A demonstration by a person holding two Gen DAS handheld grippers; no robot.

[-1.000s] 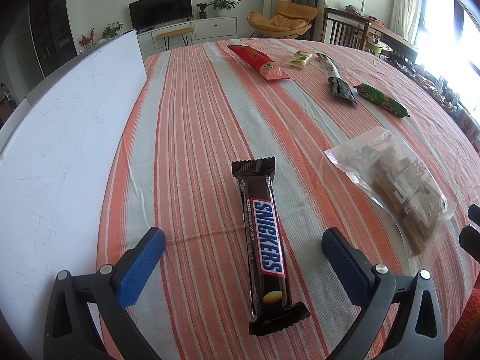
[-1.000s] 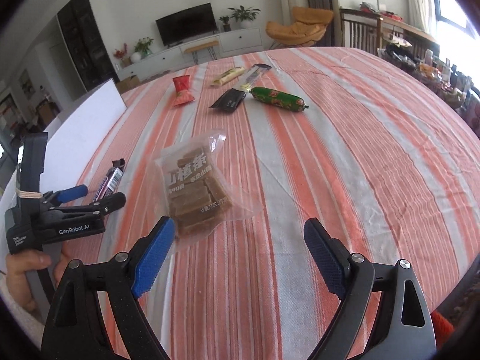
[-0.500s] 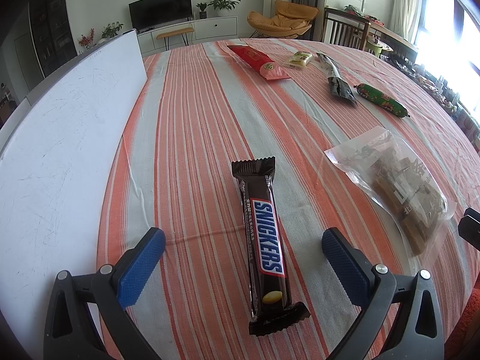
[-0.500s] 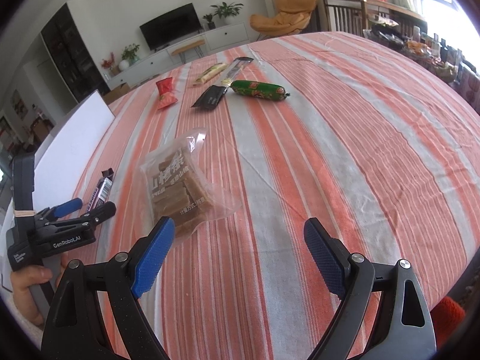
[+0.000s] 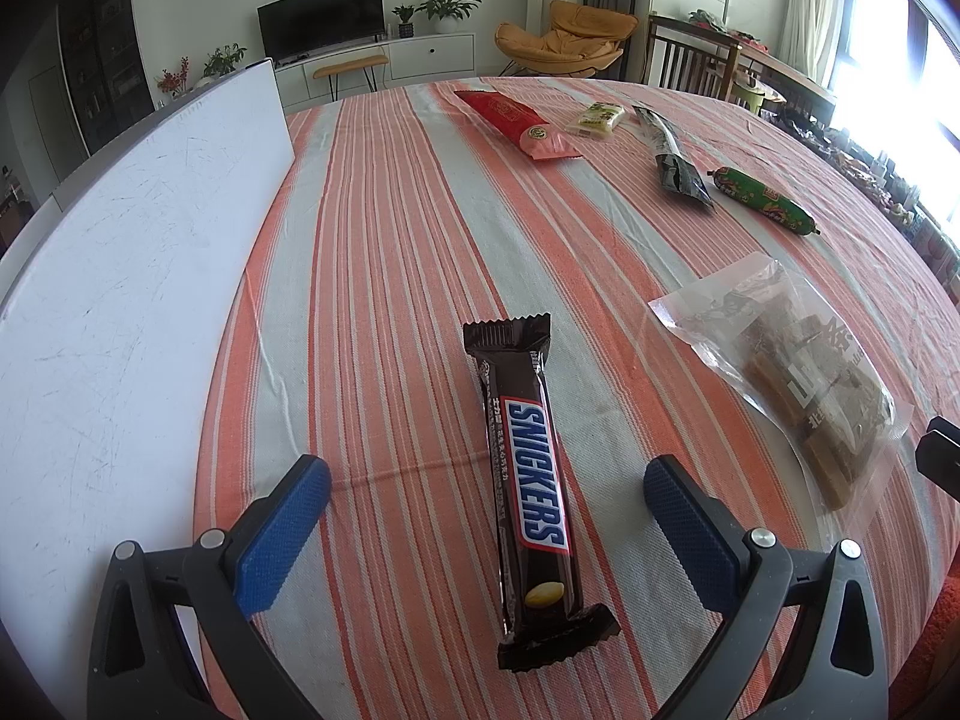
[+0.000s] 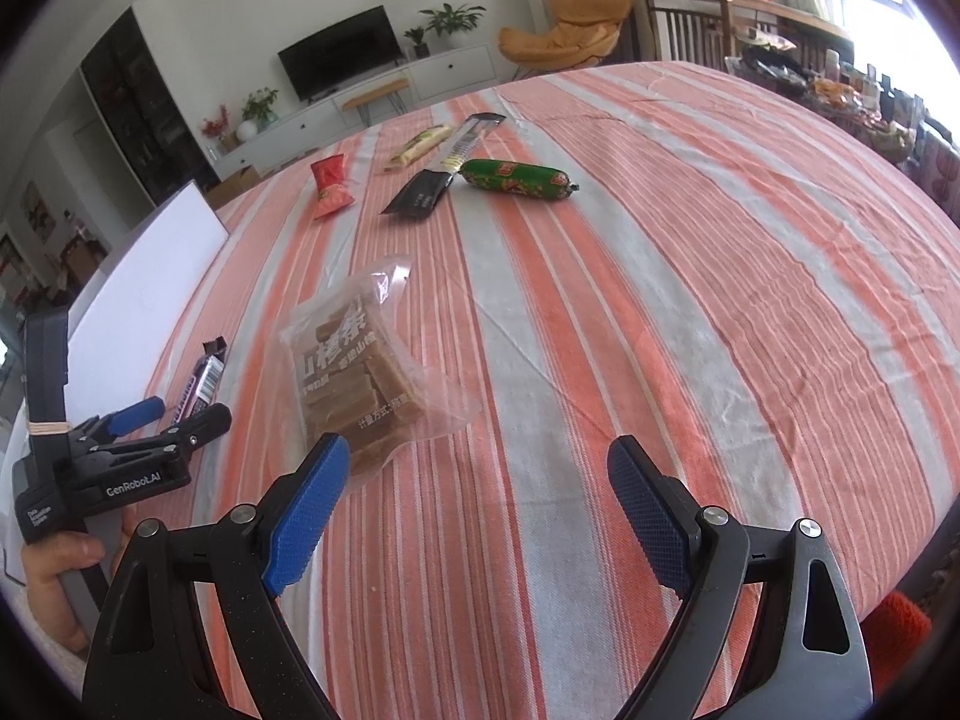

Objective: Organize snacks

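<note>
At the far left a white board (image 5: 120, 300) stands on edge along the striped counter (image 5: 384, 252), walling off that side. Just beside it the left gripper (image 5: 486, 516) hangs wide open and empty, its blue pads straddling the Snickers bar (image 5: 528, 468), which lies flat and lengthwise between them without touching either. This looks like the pre-grasp step on the first snack; the next move calls for lowering and closing across the bar's narrow width. To the right lies the clear bag of brown candy strips (image 6: 360, 378), its near corner close to the right gripper (image 6: 480, 510), which is also spread wide and holds nothing. Farther back, well apart, sit a red packet (image 6: 329, 187), a pale yellow bar (image 6: 420, 147), a black sachet (image 6: 441, 180) and a green sausage (image 6: 516, 179). The right half of the counter is bare cloth, offering the most open room; the counter's near edge lies close under both grippers.
</note>
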